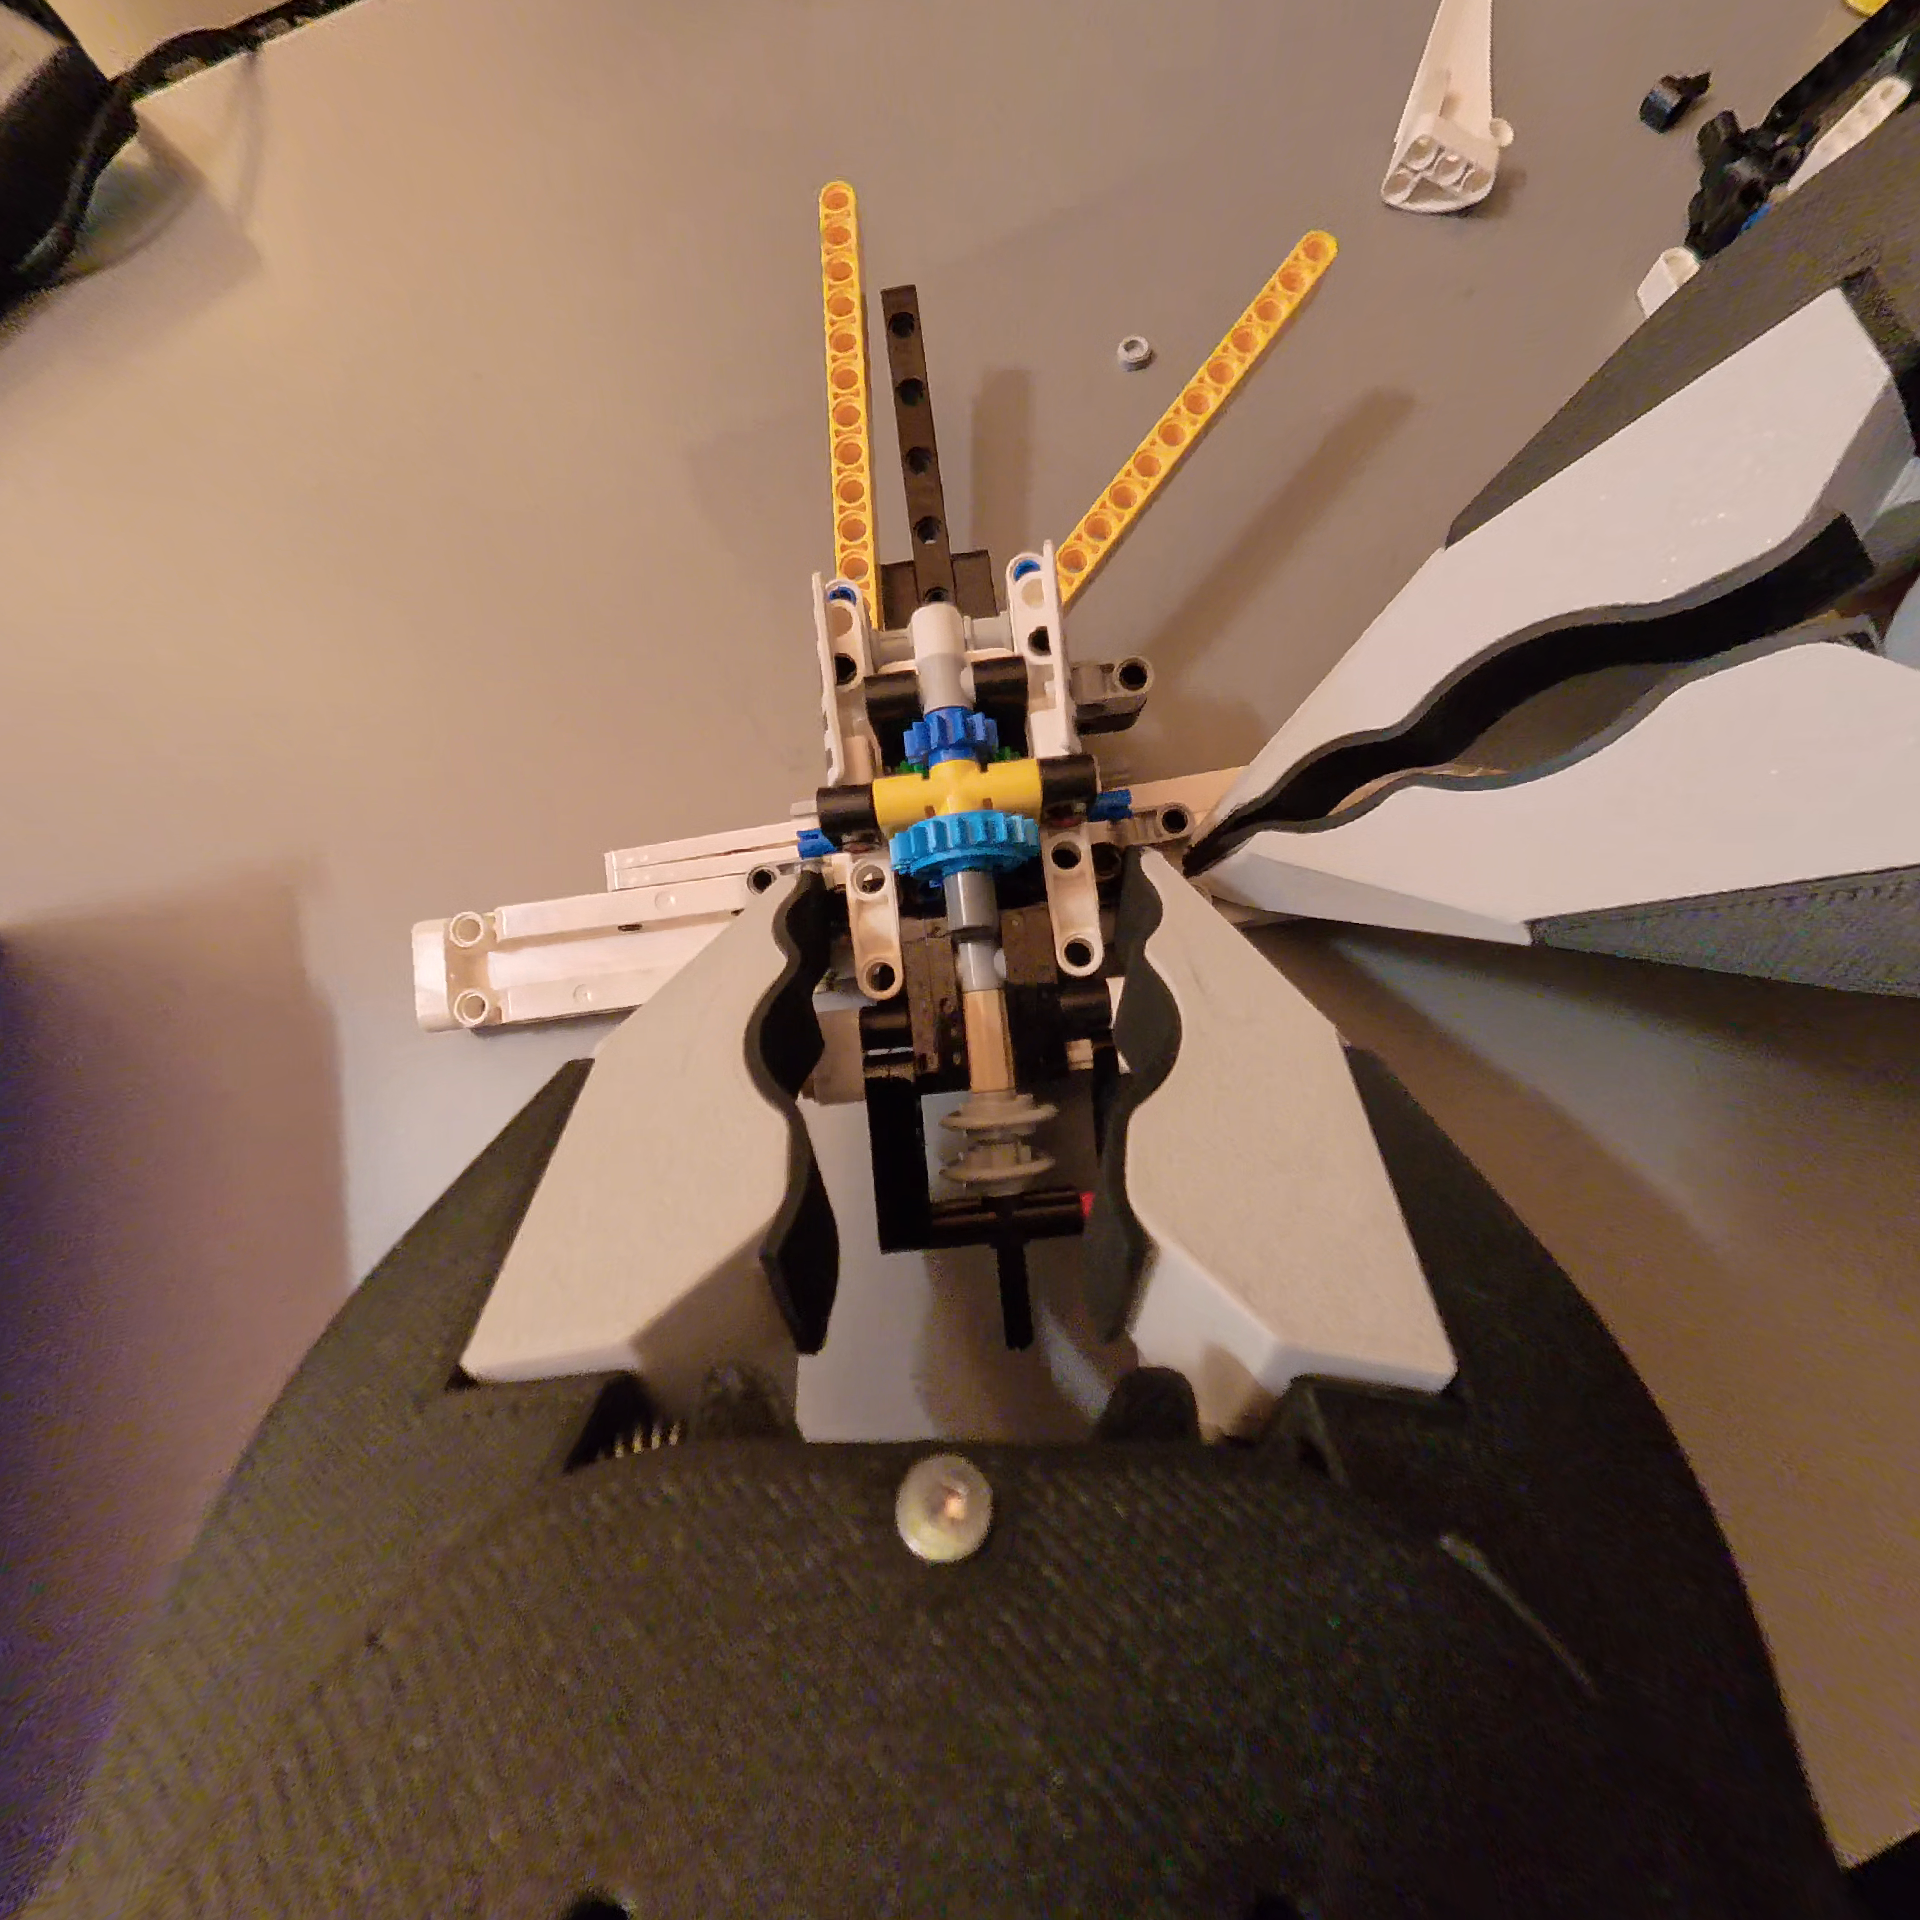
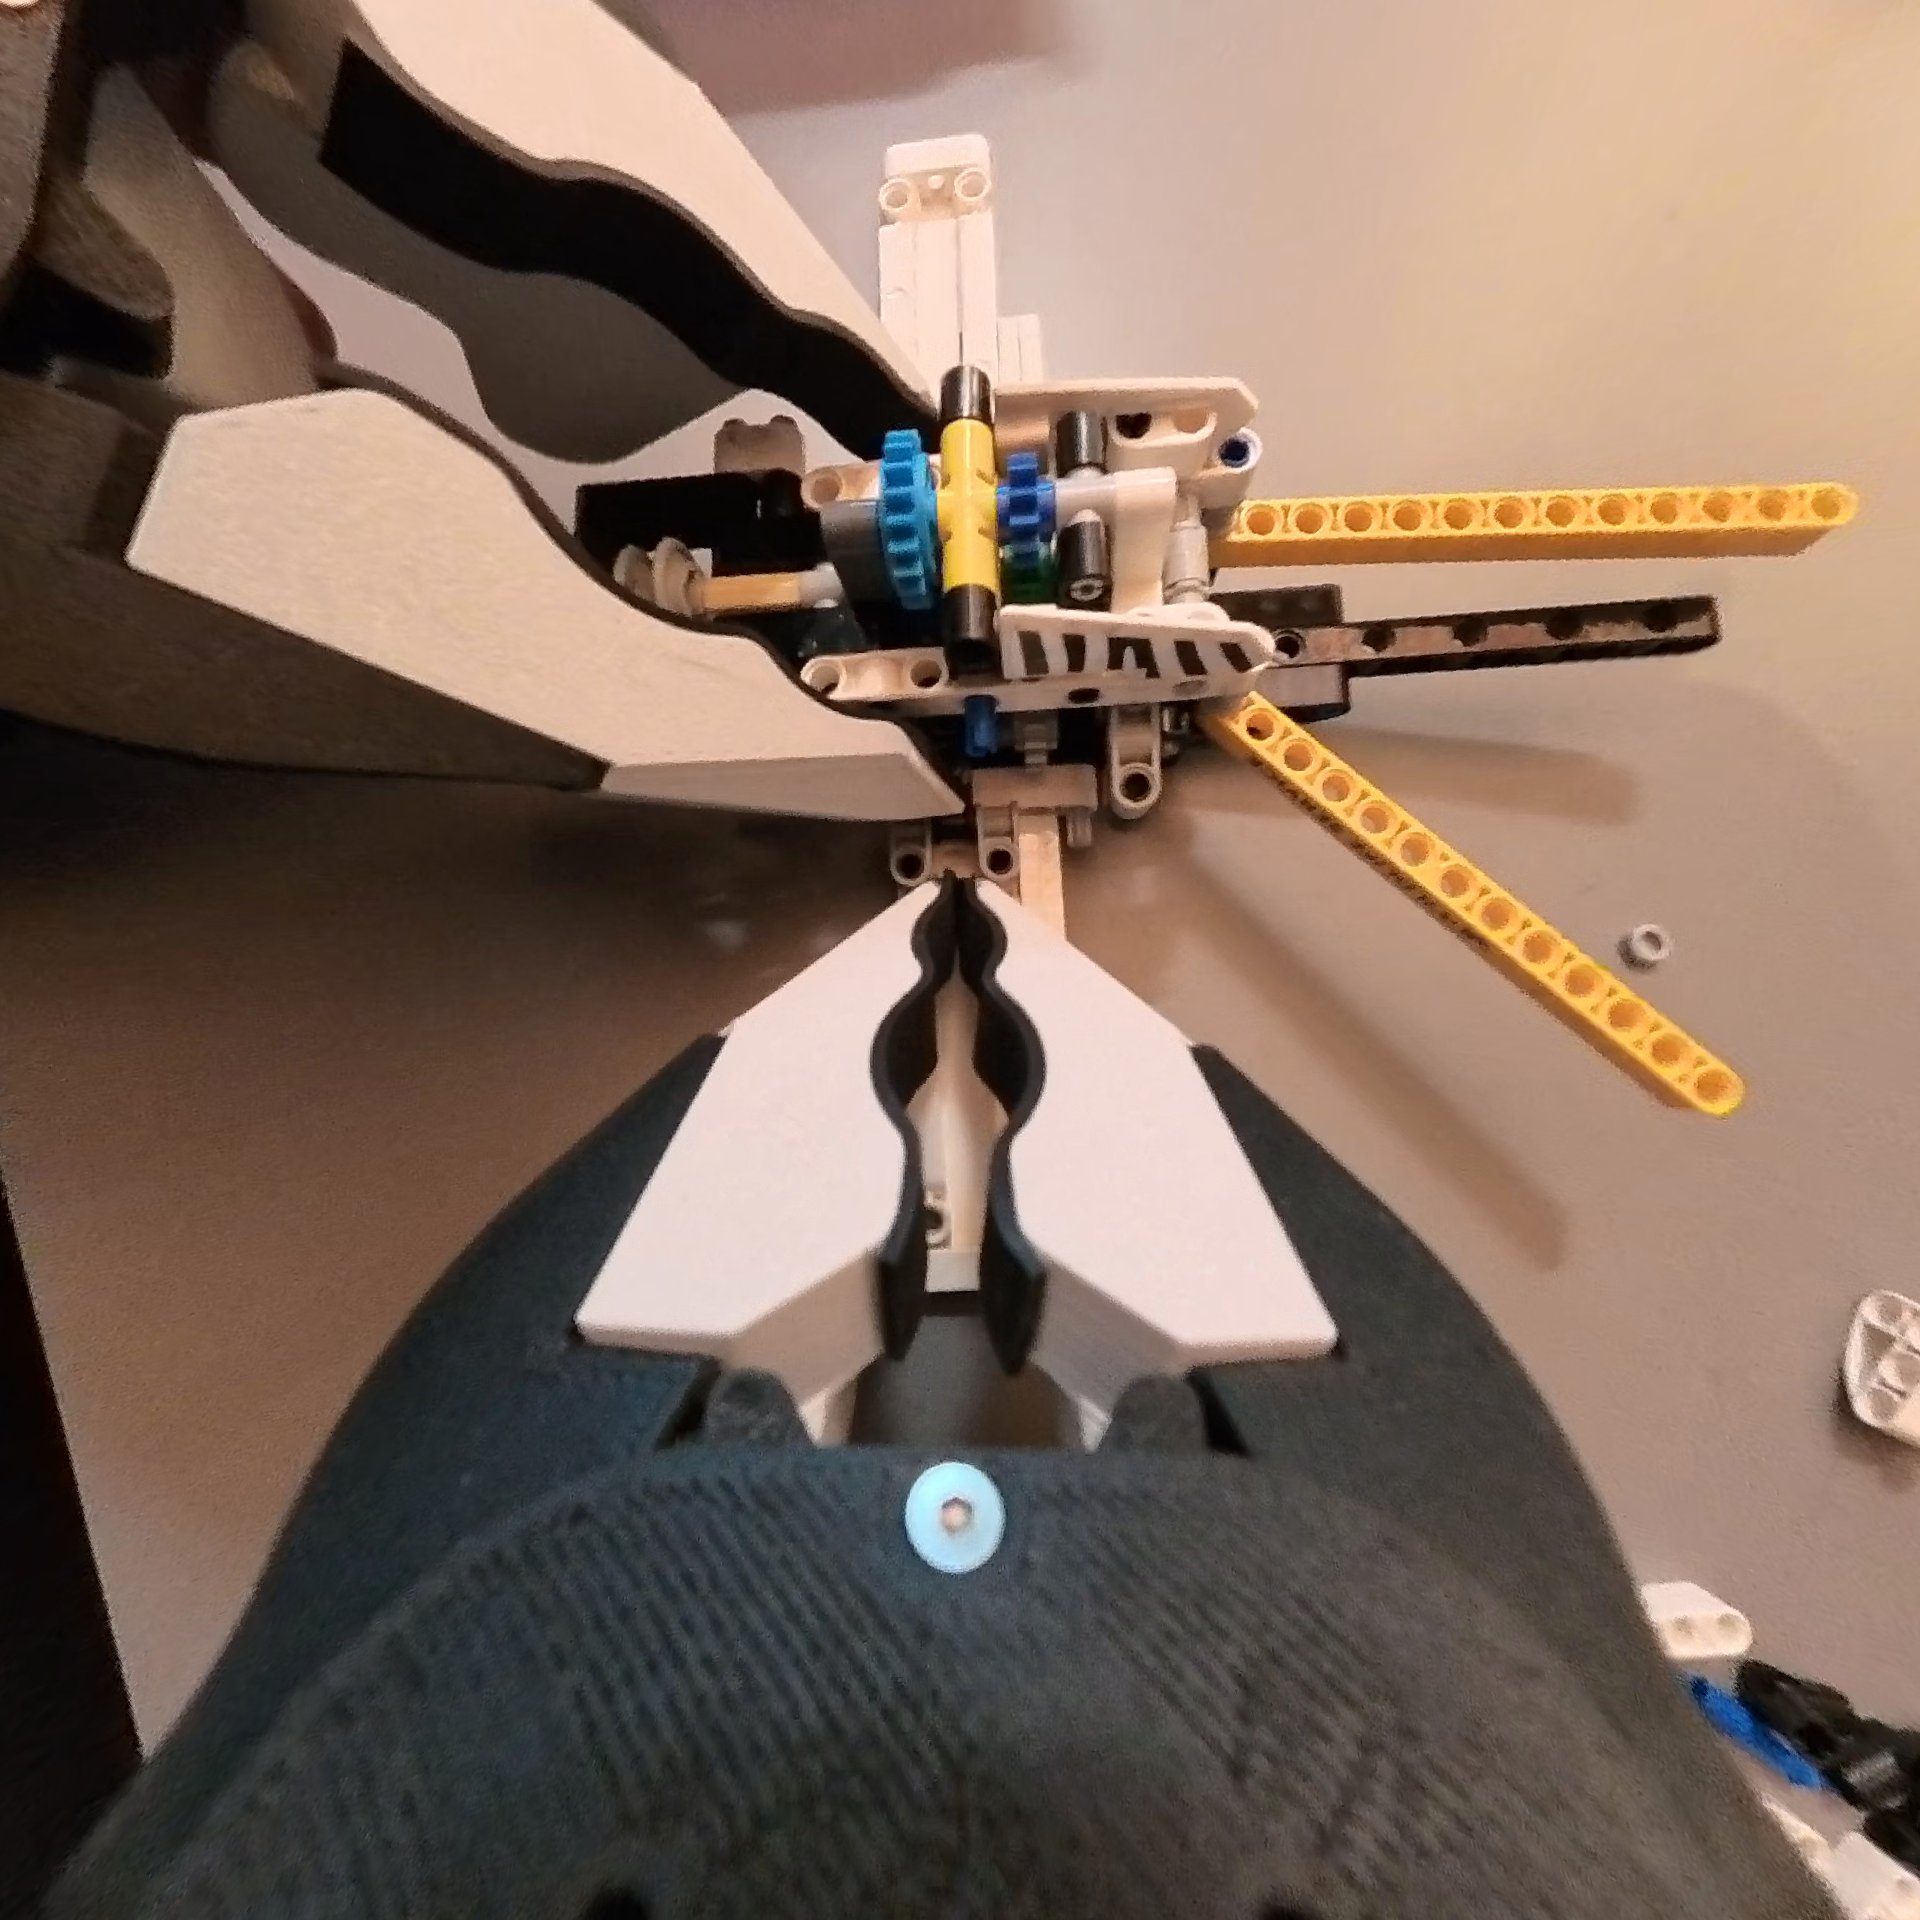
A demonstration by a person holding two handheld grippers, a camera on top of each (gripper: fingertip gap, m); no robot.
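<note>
A toy brick model (image 1: 956,800) with blue gears, a yellow cross connector, white side frames and a black rear frame rests on the grey table (image 1: 468,468). Two long yellow beams (image 1: 847,395) and a black beam stick out of its far end. My left gripper (image 1: 966,894) is shut on the model, with both pads pressed on its sides. Its fingers (image 2: 520,644) show the same hold in the right wrist view. My right gripper (image 2: 954,883) is shut, its tips touching a small grey connector (image 2: 951,857) on the model's side. It also enters the left wrist view (image 1: 1210,847) from the right.
A white panel (image 1: 540,956) juts from the model's left side. A small grey ring (image 1: 1137,351) lies beyond the yellow beams. A white curved panel (image 1: 1439,114) and black parts (image 1: 1756,135) lie at the far right. Loose white pieces (image 2: 1694,1647) lie at the right.
</note>
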